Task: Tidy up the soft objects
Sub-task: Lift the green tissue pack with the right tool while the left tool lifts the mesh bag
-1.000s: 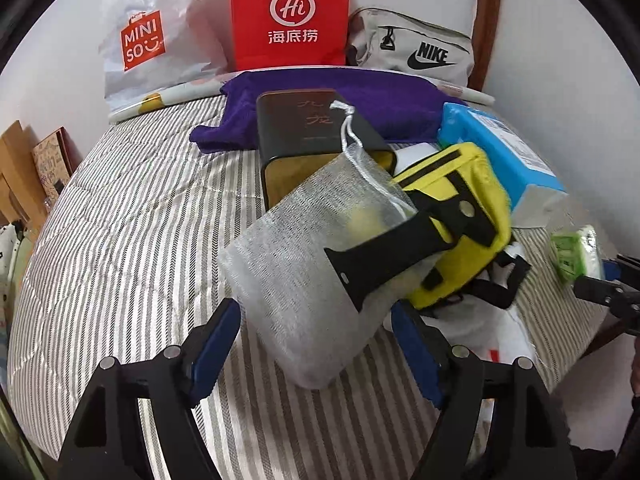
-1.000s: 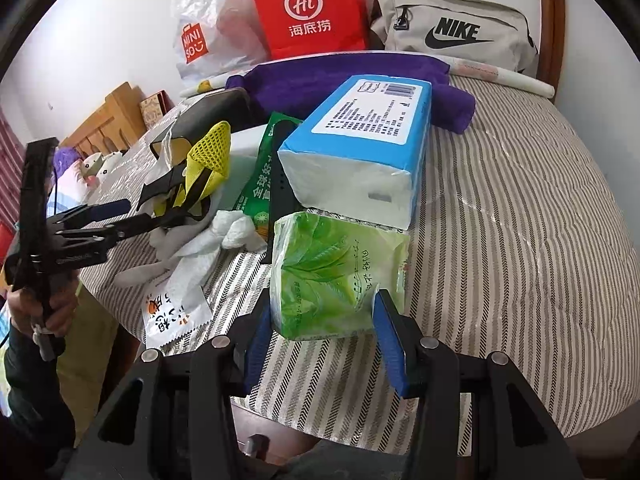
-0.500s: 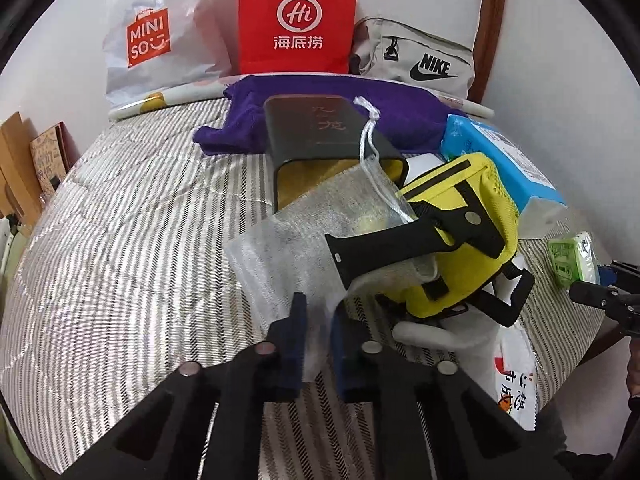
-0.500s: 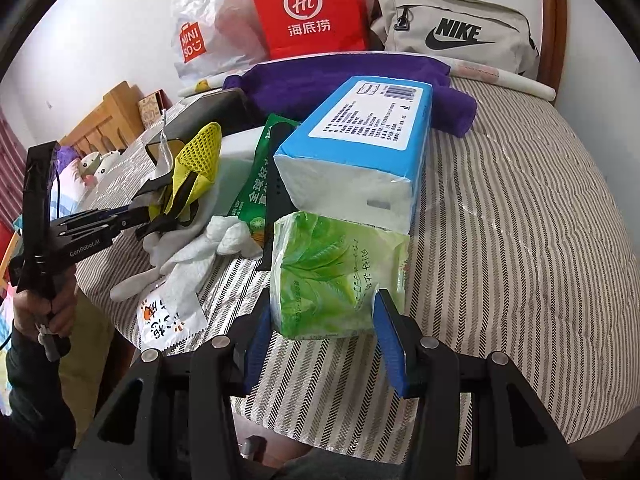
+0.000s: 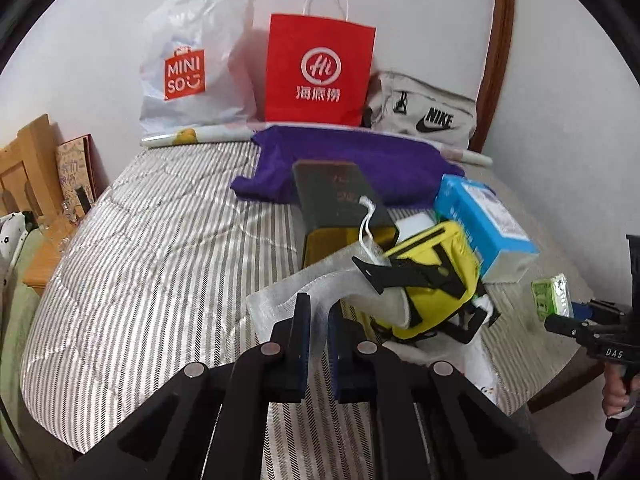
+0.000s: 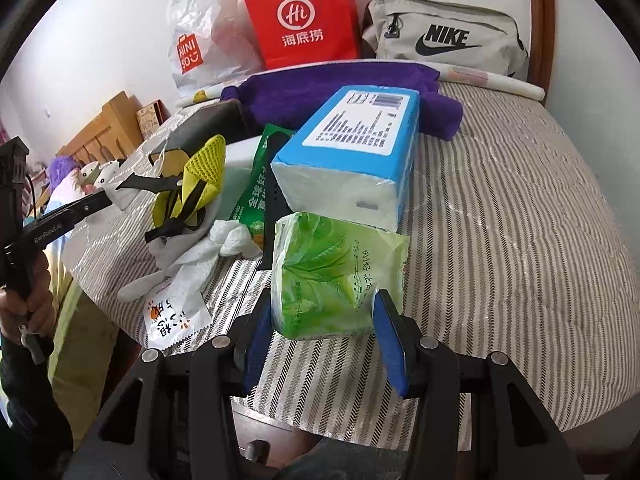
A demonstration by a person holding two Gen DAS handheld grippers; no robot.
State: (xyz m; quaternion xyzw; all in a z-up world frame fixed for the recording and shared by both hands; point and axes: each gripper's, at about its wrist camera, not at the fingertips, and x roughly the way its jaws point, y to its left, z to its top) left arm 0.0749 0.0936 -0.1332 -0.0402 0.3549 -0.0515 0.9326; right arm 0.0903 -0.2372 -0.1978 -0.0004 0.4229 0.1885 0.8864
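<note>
The striped bed spreads out ahead of both grippers and carries everything. Far beyond the jaws, against the wall, stand a white Miniso bag, a red paper bag and a grey Nike pouch. A purple cloth lies in front of them. Nearer the jaws comes a blue tissue pack, straight ahead of the right gripper and resting behind what it holds. A dark box lies ahead of the left gripper, beyond the yellow pouch with black straps, which sits just to the right of that gripper's tips.

The left gripper has its jaws pressed together on a fold of the white mesh drawstring bag; the bag's body extends forward from the tips, its far end against the yellow pouch, its white cord trailing over the dark box. The right gripper has its jaws apart by the width of a green tissue packet, one blue pad against each side. A white glove lies to the left of those jaws.
</note>
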